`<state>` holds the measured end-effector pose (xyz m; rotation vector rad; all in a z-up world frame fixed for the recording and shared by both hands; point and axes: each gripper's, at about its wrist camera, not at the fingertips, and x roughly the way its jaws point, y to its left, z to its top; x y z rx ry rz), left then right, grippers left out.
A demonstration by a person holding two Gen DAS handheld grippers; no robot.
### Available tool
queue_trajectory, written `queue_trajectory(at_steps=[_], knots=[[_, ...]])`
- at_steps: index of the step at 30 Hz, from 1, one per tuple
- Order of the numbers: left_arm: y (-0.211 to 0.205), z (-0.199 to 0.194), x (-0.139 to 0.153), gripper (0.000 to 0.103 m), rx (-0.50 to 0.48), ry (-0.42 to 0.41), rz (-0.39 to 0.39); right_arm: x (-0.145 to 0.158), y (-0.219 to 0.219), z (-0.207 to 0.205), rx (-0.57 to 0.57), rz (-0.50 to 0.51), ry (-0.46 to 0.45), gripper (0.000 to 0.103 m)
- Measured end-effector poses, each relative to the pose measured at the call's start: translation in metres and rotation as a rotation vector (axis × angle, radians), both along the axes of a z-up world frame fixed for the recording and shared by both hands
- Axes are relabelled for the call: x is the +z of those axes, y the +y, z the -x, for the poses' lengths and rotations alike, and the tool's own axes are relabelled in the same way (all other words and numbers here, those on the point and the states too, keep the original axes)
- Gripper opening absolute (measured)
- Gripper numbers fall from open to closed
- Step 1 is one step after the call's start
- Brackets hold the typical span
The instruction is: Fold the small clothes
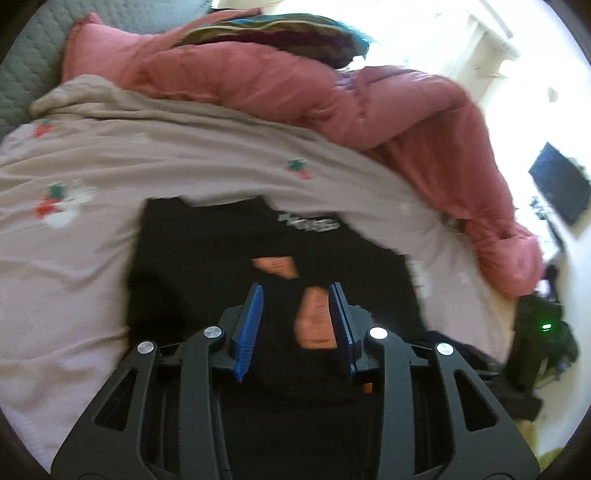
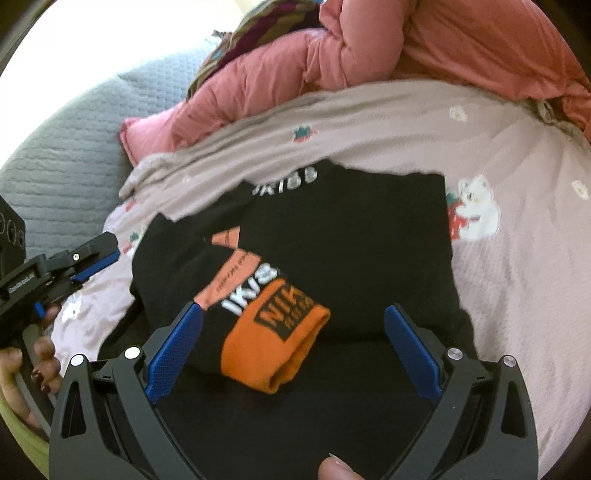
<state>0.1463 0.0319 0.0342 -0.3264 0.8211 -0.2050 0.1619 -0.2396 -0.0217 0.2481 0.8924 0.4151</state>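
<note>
A black top (image 1: 207,258) with white lettering and orange patches lies flat on the pale pink bedsheet (image 1: 74,258). My left gripper (image 1: 296,288) hovers low over its near part. Its blue pads (image 1: 251,325) stand a small way apart, with black cloth and an orange patch (image 1: 314,321) showing in the gap; they do not press on it. In the right wrist view the top (image 2: 369,240) has a sleeve folded across it, orange cuff (image 2: 280,347) nearest me. My right gripper (image 2: 293,309) stands wide open above that cuff, empty. The left gripper (image 2: 99,251) shows at the garment's left edge.
A bulky pink quilt (image 1: 258,81) is heaped along the far side of the bed, with a striped cushion (image 1: 280,33) on it. Grey quilted cover (image 2: 62,158) lies beyond the sheet. A dark bag with a green light (image 1: 543,328) sits off the bed's right edge. A hand (image 2: 40,362) grips the left tool.
</note>
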Motion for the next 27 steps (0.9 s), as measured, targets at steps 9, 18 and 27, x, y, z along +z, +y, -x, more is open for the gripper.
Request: queue_trajectory(at_steps=[9, 18, 27], knots=[[0.026, 0.027, -0.038, 0.037, 0.071, 0.066, -0.154, -0.027, 0.011, -0.001, 0.006, -0.035, 0.112, 0.082], [0.026, 0.037, -0.076, 0.038, 0.053, 0.131, -0.184, -0.039, 0.027, -0.01, -0.008, 0.005, 0.136, 0.049], [0.031, 0.038, -0.077, 0.038, 0.053, 0.13, -0.156, -0.011, 0.033, -0.002, 0.081, 0.008, 0.002, 0.012]])
